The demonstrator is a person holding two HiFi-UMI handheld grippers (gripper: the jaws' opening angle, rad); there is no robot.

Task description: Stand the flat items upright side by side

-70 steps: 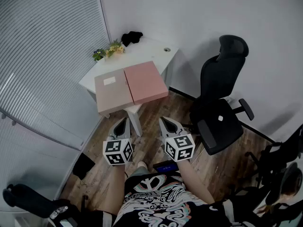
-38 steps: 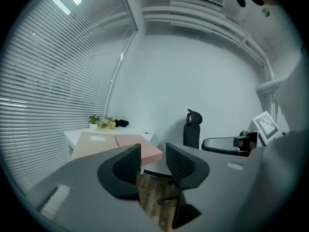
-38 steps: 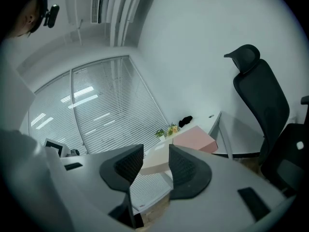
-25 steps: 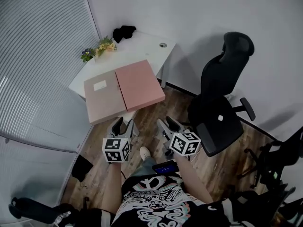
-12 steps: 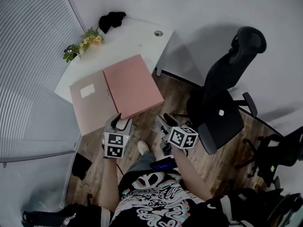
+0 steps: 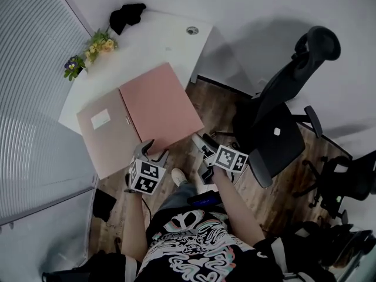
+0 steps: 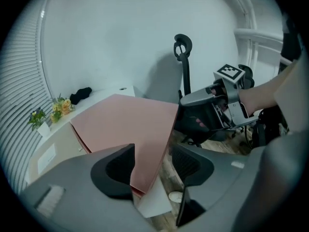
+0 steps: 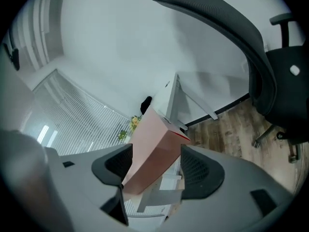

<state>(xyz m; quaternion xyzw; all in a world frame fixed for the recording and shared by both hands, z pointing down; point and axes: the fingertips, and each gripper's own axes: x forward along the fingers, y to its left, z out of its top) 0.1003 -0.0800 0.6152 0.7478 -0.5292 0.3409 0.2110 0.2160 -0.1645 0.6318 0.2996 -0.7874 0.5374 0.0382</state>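
Two flat box files lie side by side on the white table (image 6: 147, 46), long edges touching, both face up and flat, neither stood upright yet. The pink file (image 6: 157, 107) is the right-hand one in the head view: plain salmon cover, no markings visible. The tan file (image 6: 108, 137) lies to its left, duller and browner, with a small white label (image 6: 101, 118) near its far end. Both sit turned at a slant to the table's edges. Their near ends jut past the table's near edge over the wooden floor. In the right gripper view the pink file shows real thickness (a shallow box rather than a sheet).
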